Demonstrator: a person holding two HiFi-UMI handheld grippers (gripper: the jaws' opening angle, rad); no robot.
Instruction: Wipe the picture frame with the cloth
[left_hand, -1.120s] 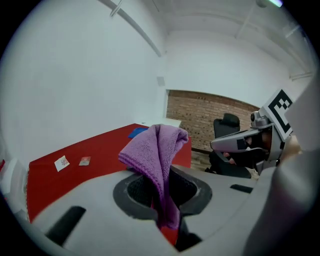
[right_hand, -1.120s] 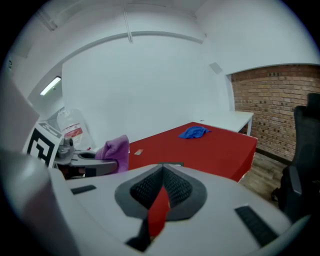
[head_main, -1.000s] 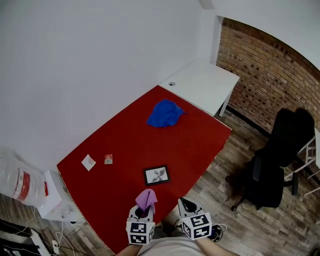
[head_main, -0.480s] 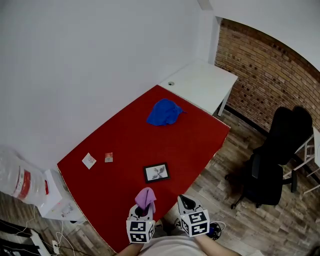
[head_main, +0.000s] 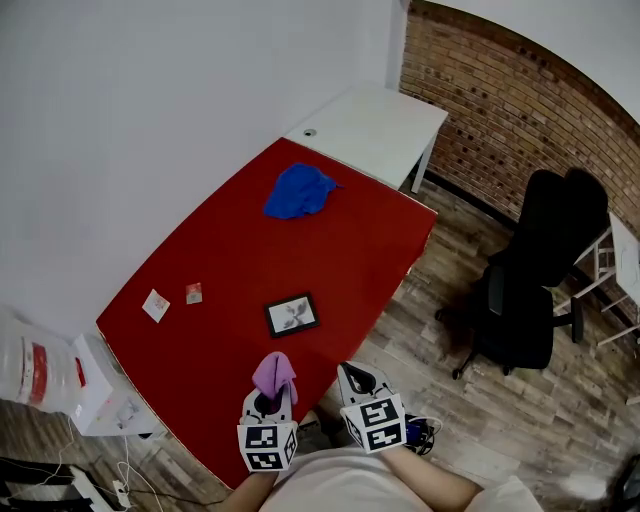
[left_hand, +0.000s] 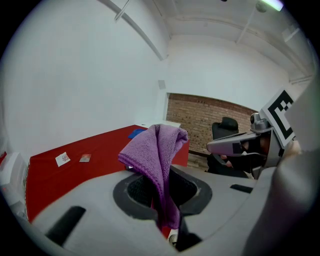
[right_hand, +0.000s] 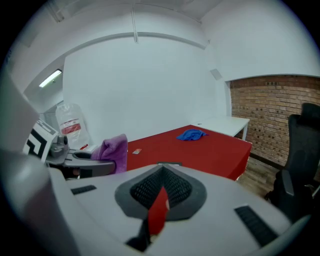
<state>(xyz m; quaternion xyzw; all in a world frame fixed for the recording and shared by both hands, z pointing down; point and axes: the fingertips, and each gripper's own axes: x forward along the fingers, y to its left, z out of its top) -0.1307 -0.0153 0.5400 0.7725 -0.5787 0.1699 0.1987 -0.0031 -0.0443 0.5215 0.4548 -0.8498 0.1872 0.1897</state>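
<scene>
The picture frame (head_main: 292, 314), small, black-edged and holding a plant picture, lies flat on the red table (head_main: 230, 250) near its front edge. My left gripper (head_main: 270, 392) hovers just short of that edge, shut on a purple cloth (head_main: 273, 374) that sticks up from its jaws (left_hand: 159, 152). Beside it to the right is my right gripper (head_main: 352, 377), its jaws together with nothing in them. The right gripper view shows the purple cloth (right_hand: 113, 149) at left and my right gripper (right_hand: 159, 204) pointing across the table.
A blue cloth (head_main: 297, 190) lies crumpled at the table's far end. Two small cards (head_main: 155, 304) (head_main: 193, 292) sit near the left edge. A white table (head_main: 370, 125) adjoins behind, a black office chair (head_main: 540, 270) stands on the wooden floor at right, and a white box (head_main: 100, 405) is at left.
The head view has shifted, so the table and frame sit further left and higher. Both grippers stay side by side at the front edge, the left still holding the purple cloth.
</scene>
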